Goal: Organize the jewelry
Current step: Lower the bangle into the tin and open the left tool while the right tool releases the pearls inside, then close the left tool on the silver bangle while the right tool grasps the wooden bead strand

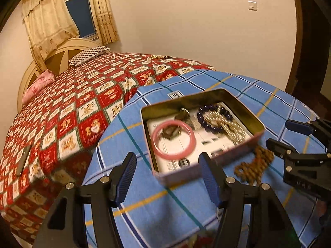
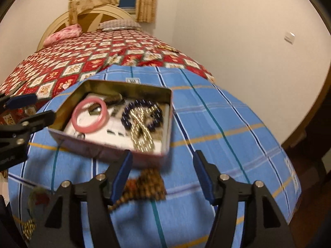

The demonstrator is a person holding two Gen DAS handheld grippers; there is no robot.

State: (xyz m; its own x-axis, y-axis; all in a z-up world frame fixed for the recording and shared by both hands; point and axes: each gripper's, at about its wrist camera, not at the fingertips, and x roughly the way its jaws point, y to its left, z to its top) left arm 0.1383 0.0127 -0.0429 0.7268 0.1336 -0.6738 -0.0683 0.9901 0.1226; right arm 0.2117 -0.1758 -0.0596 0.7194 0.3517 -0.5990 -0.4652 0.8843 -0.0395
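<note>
While both grippers hang over the blue plaid cloth [image 2: 217, 107], neither carries anything: left gripper [image 1: 167, 171] spread wide, nothing between its pads; right gripper [image 2: 162, 174] likewise parted and empty. Right gripper's fingers straddle a heap of brown wooden beads [image 2: 144, 186] lying loose on the cloth, just in front of the tin [image 2: 107, 150]. Same heap shows in the left view beside the tin's near corner.

Tin open, no lid seen. Inside: pink bangle [image 2: 90, 115], dark blue bead bracelet [image 2: 142, 113], gold chain [image 2: 142, 136] draped across it, one or two small dark pieces behind the bangle, too blurred to name.

Judged progress: well along, most pieces boxed. Left out: the brown beads, plus a small gold-and-red item [image 2: 33, 212] at the cloth's near left edge. Something small also lies far off on the red quilt [image 2: 82, 62]; cannot tell what it is.
</note>
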